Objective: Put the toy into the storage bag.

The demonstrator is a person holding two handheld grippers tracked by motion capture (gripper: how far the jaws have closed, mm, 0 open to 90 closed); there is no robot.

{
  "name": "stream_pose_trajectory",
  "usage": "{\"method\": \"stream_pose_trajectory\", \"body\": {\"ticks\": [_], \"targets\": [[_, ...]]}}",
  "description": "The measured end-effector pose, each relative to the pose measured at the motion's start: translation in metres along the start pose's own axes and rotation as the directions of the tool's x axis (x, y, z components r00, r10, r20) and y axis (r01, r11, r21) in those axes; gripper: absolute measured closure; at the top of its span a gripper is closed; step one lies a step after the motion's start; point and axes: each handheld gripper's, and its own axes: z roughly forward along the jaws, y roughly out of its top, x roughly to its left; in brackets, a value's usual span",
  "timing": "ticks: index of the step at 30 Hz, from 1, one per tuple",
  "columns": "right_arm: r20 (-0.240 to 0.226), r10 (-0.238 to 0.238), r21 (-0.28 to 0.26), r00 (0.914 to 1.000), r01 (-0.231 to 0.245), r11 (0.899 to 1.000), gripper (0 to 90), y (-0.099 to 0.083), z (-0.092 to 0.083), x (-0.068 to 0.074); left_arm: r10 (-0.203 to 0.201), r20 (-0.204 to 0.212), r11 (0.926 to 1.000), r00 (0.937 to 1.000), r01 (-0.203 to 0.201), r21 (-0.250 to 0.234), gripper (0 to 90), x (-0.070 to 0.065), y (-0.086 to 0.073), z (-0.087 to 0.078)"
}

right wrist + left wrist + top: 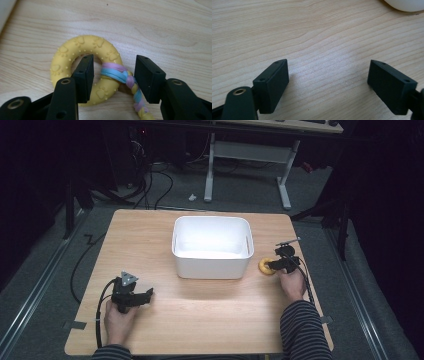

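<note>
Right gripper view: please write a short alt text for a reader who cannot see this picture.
A yellow ring toy with paw prints lies on a wooden table, and the right gripper stands open around its knotted side. One black jaw sits inside the ring's hole, the other outside the pink, blue and yellow braided rope tied to the ring.

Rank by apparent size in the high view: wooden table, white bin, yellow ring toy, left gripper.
1. wooden table, largest by far.
2. white bin.
3. left gripper, clearly smaller than the bin.
4. yellow ring toy, smallest, partly covered by the right gripper.
</note>
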Motion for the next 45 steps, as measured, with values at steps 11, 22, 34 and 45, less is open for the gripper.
{"method": "stream_pose_trajectory", "body": {"ticks": [11,22,34,45], "targets": [[-0.009,-0.022,-0.005,0.9997,0.022,1.000,59.9,-0.001,0.003,0.002,0.000,0.000,1.0000,1.0000,0.000,0.000,17.7,0.000,0.000,0.000],[-0.019,-0.044,-0.009,0.9989,0.044,0.999,61.1,-0.003,-0.005,0.003,0.000,0.001,1.0000,1.0000,0.000,0.000,17.7,0.000,0.000,0.000],[-0.035,-0.092,-0.041,0.9951,0.091,0.995,64.2,-0.008,-0.029,0.004,0.000,0.004,1.0000,1.0000,0.000,0.001,17.7,0.000,0.000,0.000],[-0.050,-0.122,-0.070,0.9913,0.118,0.991,64.8,-0.013,-0.050,0.004,0.001,0.005,1.0000,1.0000,-0.001,0.002,17.7,0.001,0.000,0.000]]}}
